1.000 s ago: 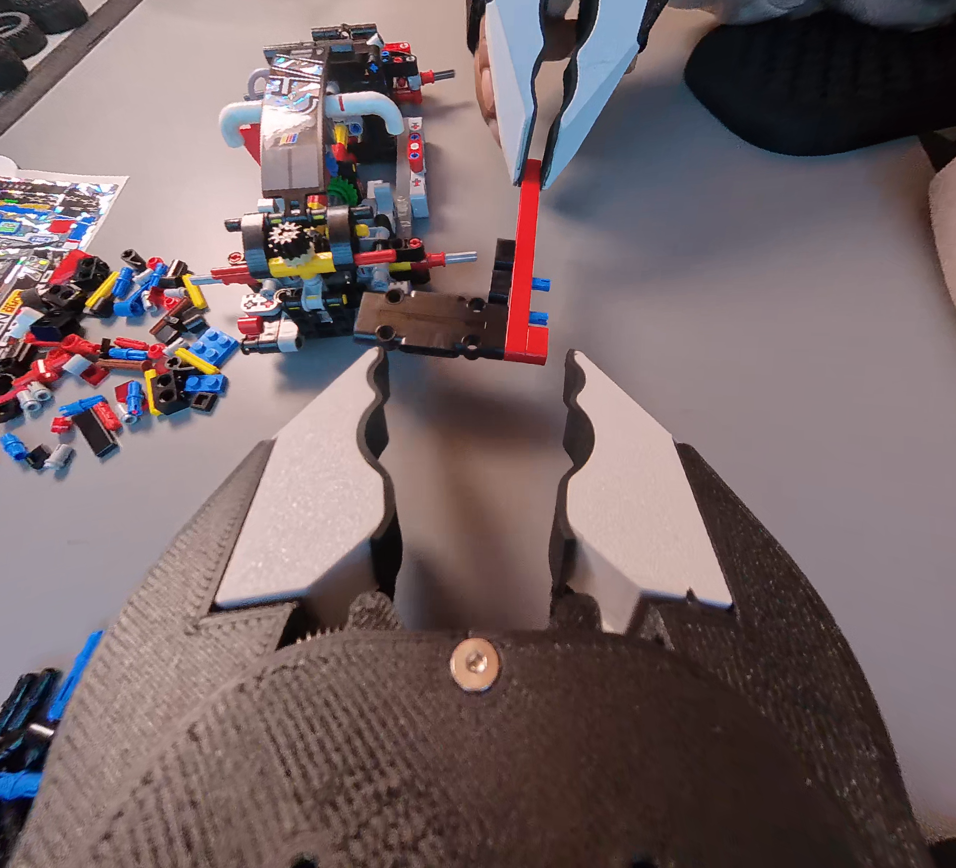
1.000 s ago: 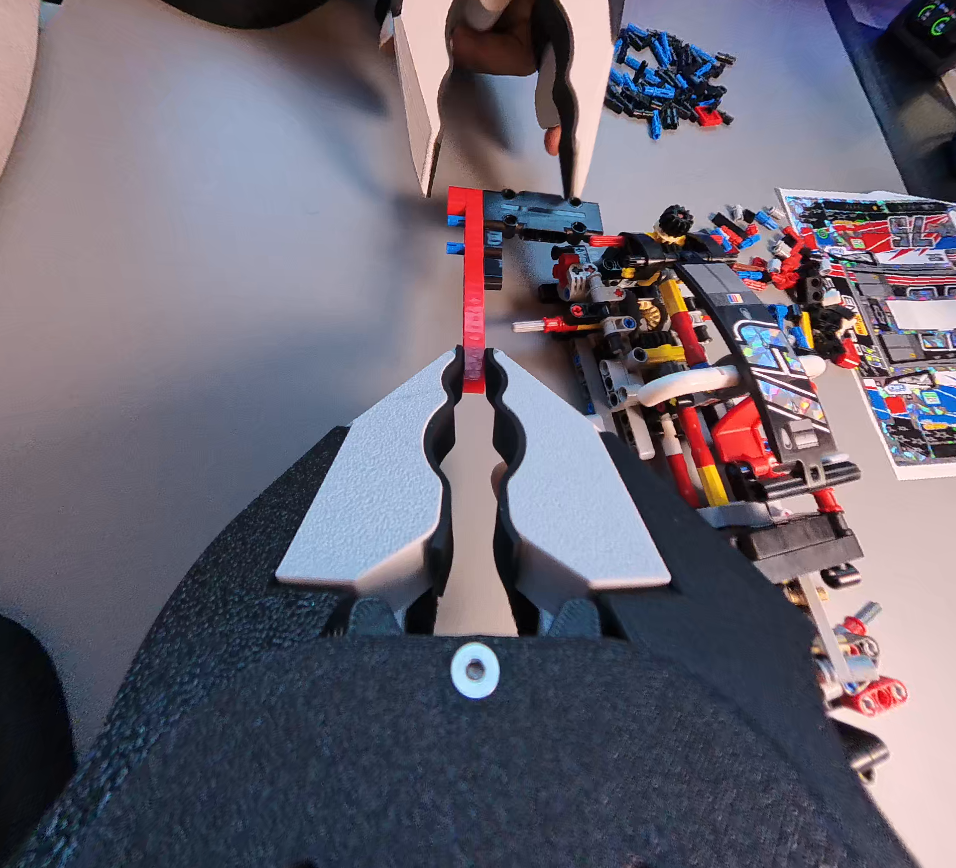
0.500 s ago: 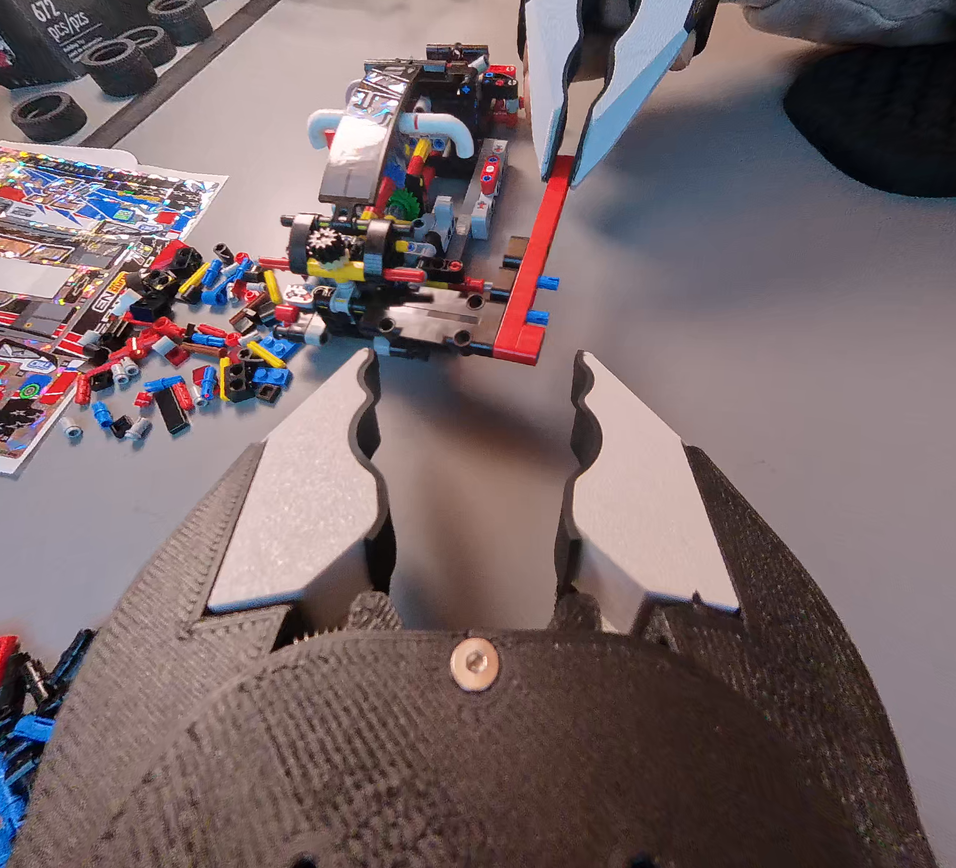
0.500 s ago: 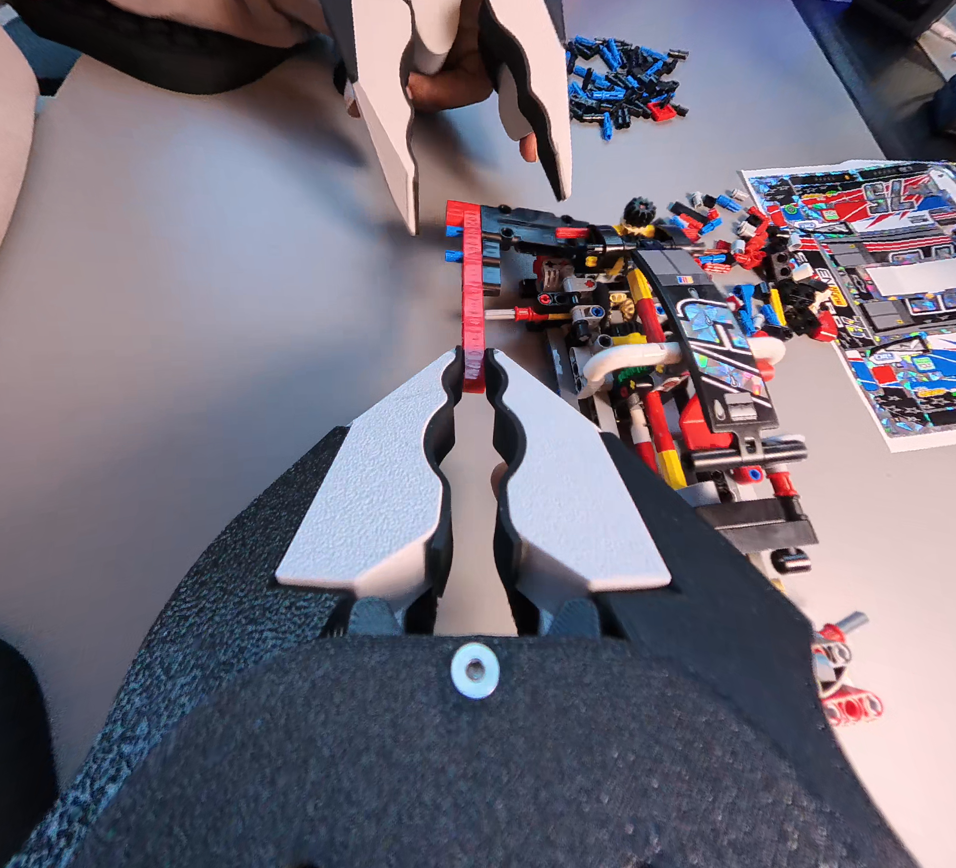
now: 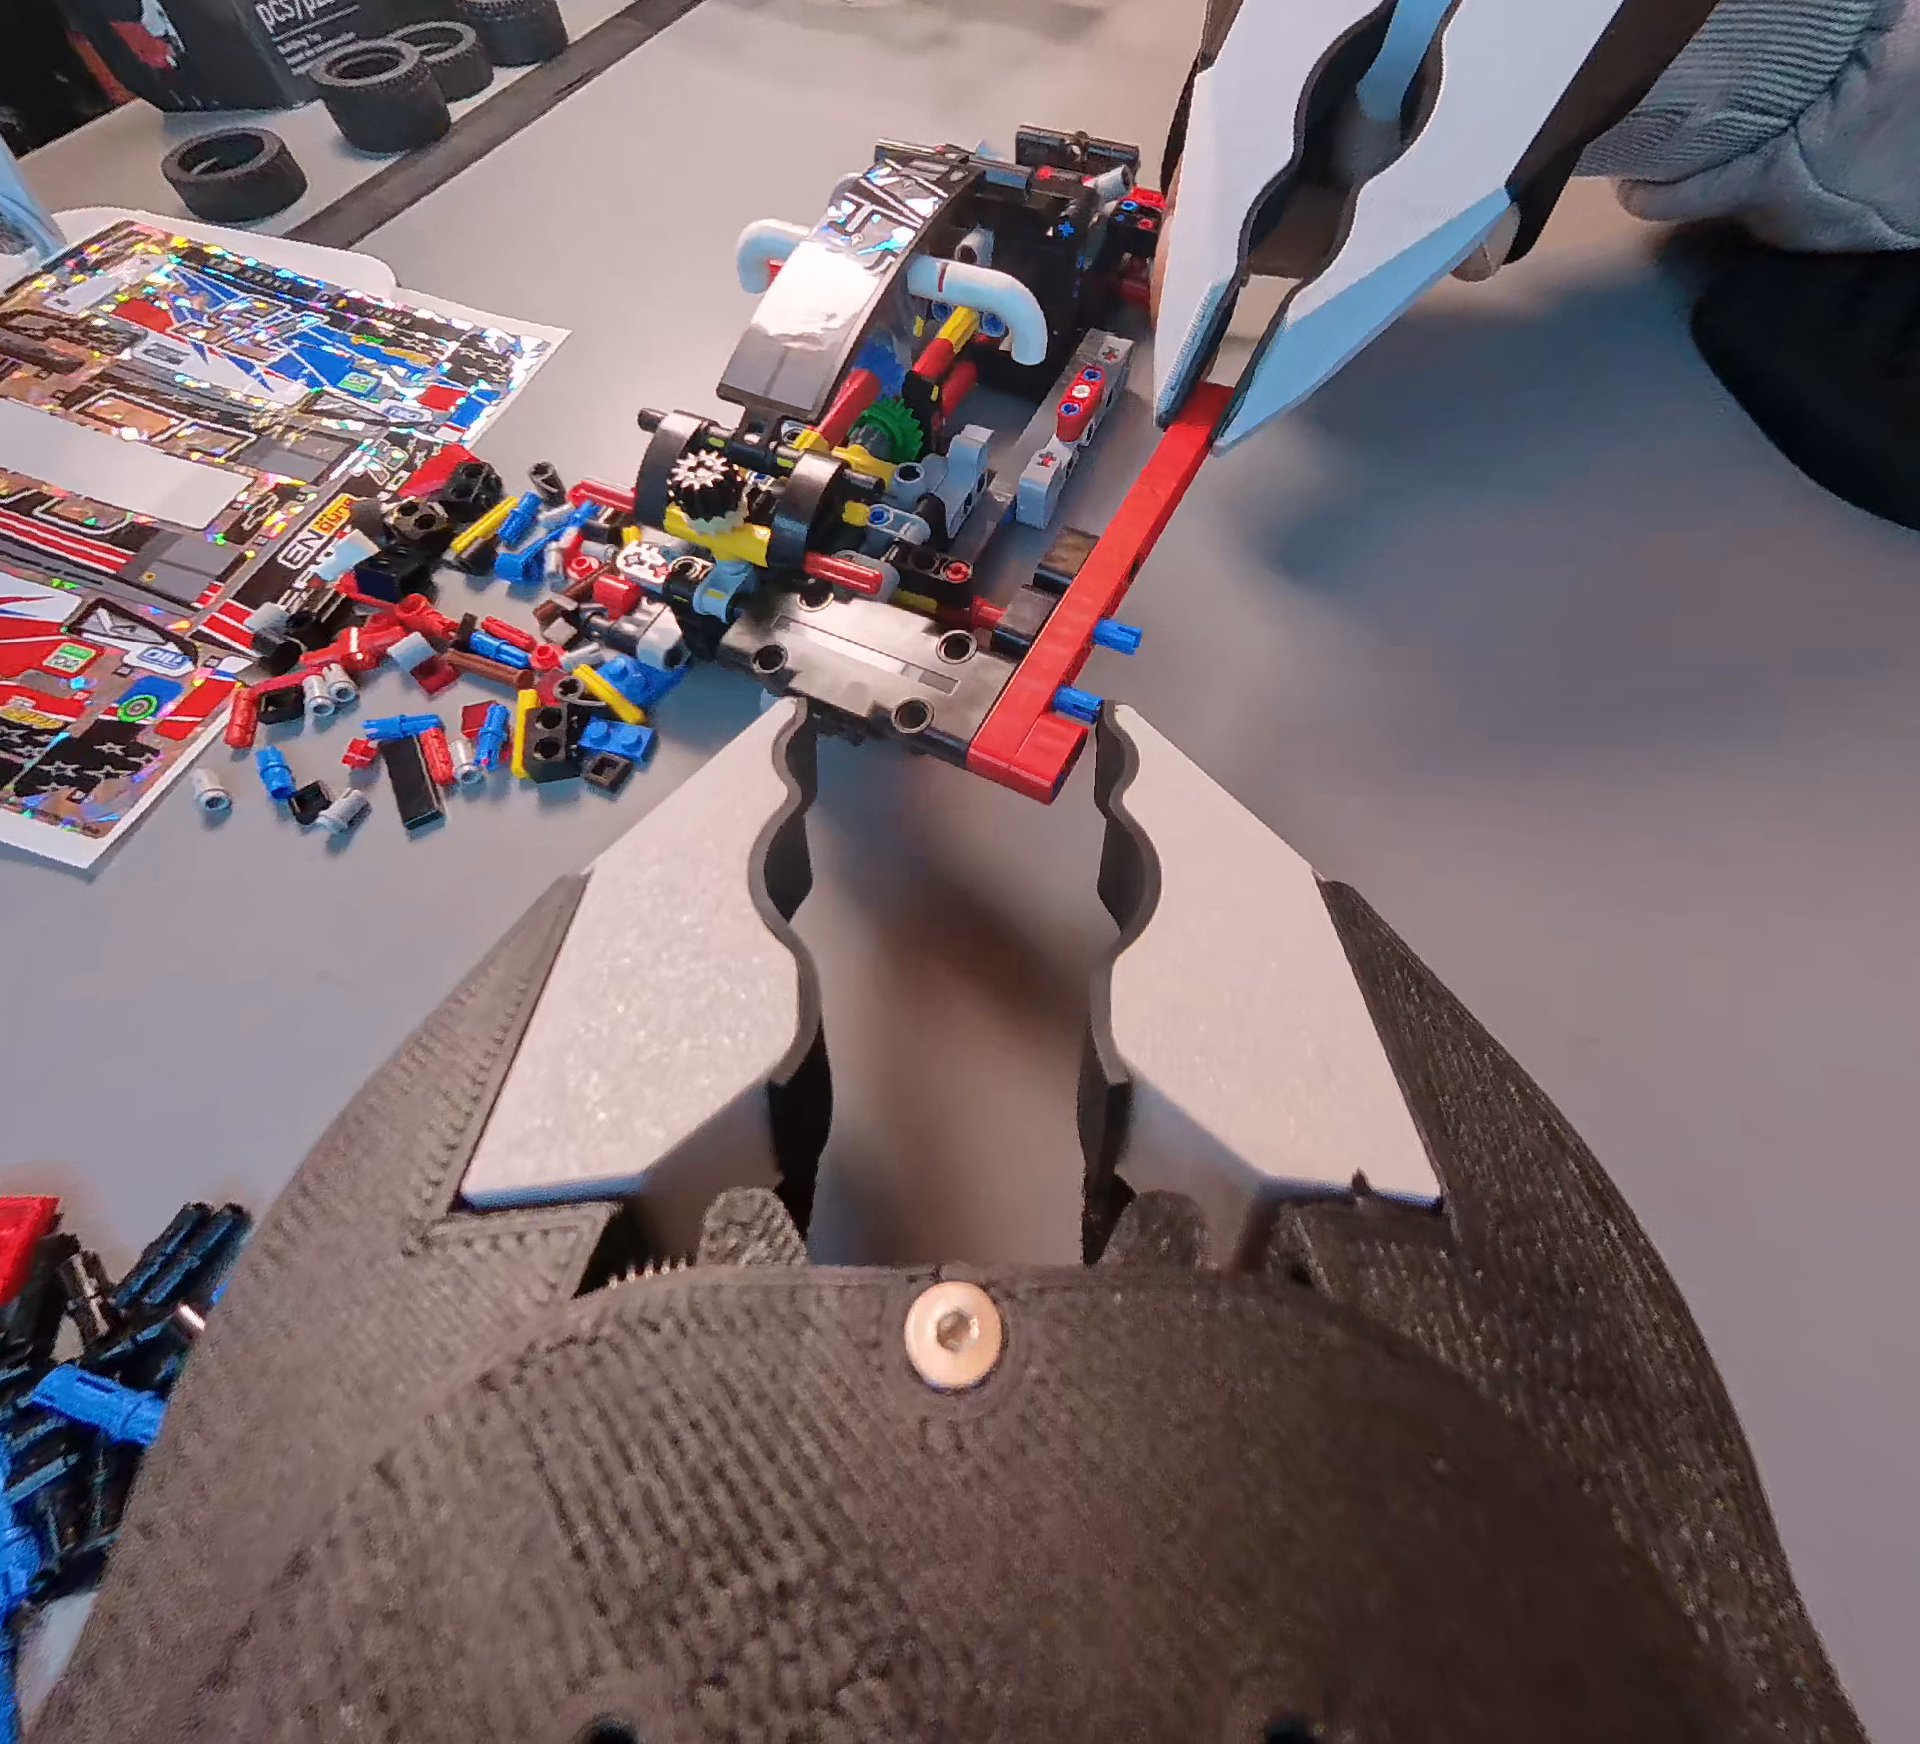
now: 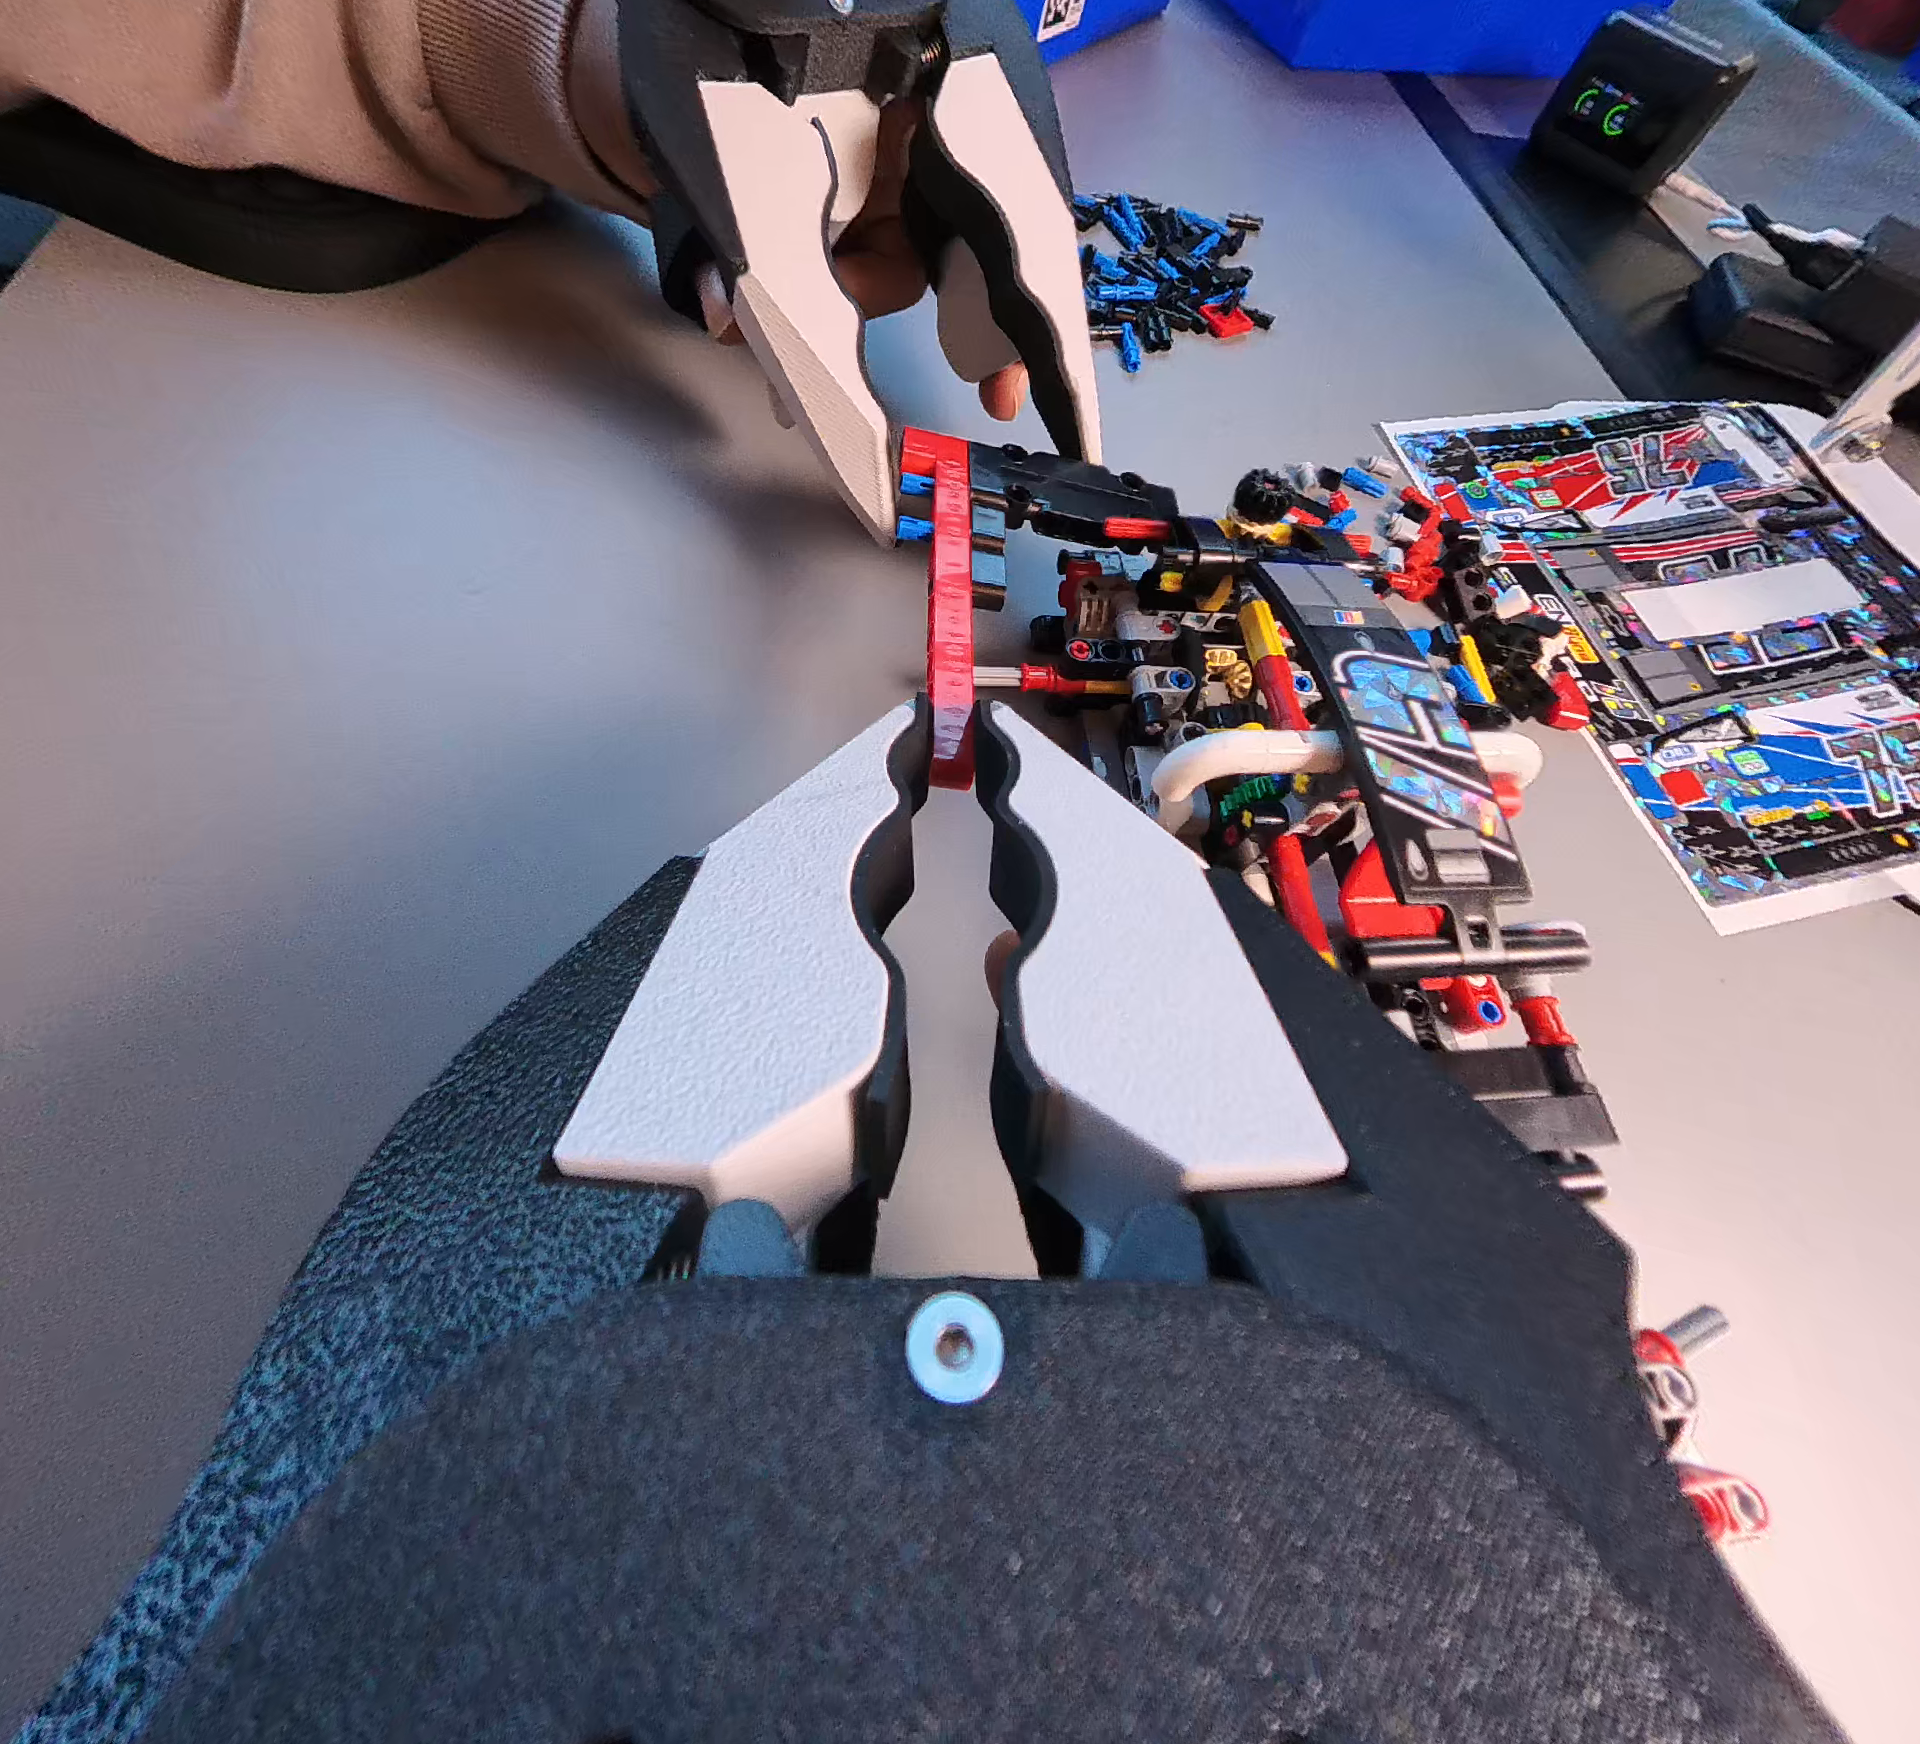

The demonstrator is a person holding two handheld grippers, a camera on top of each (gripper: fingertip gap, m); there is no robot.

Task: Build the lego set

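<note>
Right tongs hold the red beam; left tongs stand wide apart at its other end.

The right tongs (image 6: 951, 728) are closed on one end of the red beam (image 6: 948, 614), which lies along the side of the car (image 5: 894, 437) near the middle of the worktop (image 5: 1507, 811). The left tongs (image 5: 951, 738) grip nothing; their tips flank the beam's far end and the black panel (image 5: 862, 666). Loose parts (image 5: 436, 655) lie beside a sticker sheet (image 5: 187, 468).

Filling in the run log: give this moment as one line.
right gripper: shut on red beam | left gripper: open, straddling black panel end | car chassis: on table
</note>
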